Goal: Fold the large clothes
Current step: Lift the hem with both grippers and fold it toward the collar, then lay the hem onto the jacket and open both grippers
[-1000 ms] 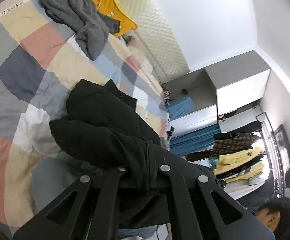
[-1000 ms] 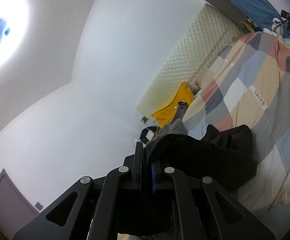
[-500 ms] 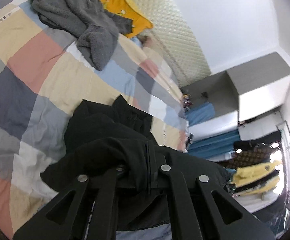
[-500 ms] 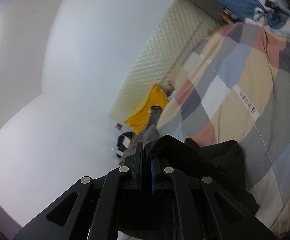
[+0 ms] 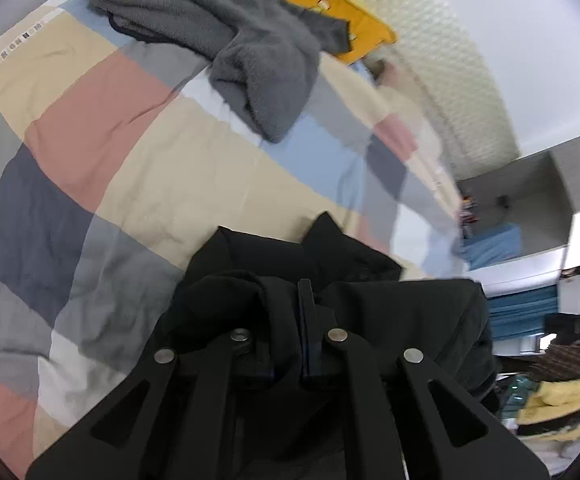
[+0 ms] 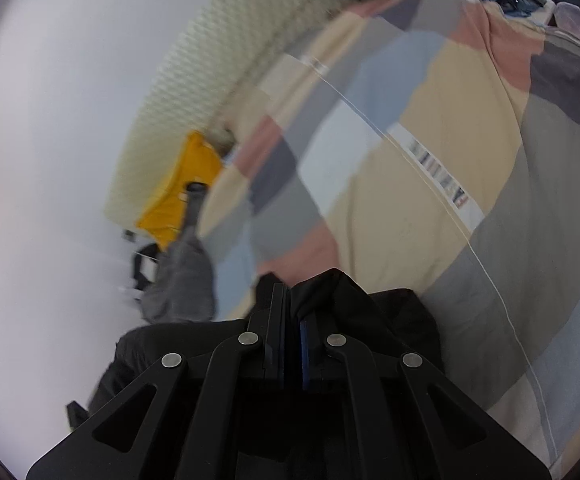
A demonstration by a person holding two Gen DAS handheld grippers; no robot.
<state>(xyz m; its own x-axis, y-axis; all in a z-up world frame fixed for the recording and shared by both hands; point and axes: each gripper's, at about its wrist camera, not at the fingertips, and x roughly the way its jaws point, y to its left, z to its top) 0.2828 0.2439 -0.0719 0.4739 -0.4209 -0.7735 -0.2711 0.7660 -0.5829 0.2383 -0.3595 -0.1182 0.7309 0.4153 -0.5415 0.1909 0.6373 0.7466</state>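
Note:
A large black garment (image 5: 330, 264) hangs bunched from both grippers above the checkered bed cover (image 5: 170, 176). My left gripper (image 5: 290, 300) is shut on a fold of the black cloth, which drapes over its fingers and off to the right. My right gripper (image 6: 290, 304) is shut on another edge of the same black garment (image 6: 394, 320), with cloth hanging on both sides of its fingers. Most of the garment is hidden below the grippers.
A grey fleece garment (image 5: 250, 56) lies crumpled at the head of the bed, partly over a yellow garment (image 5: 350, 12); both show in the right wrist view too, grey (image 6: 182, 276) and yellow (image 6: 186, 184). A quilted cream headboard (image 5: 442, 64) is behind. A clothes rack (image 5: 562, 368) stands at the right.
Both grippers have tilted down toward the bed and moved along it with the black garment. More of the bed cover now fills both views; the grip has not changed.

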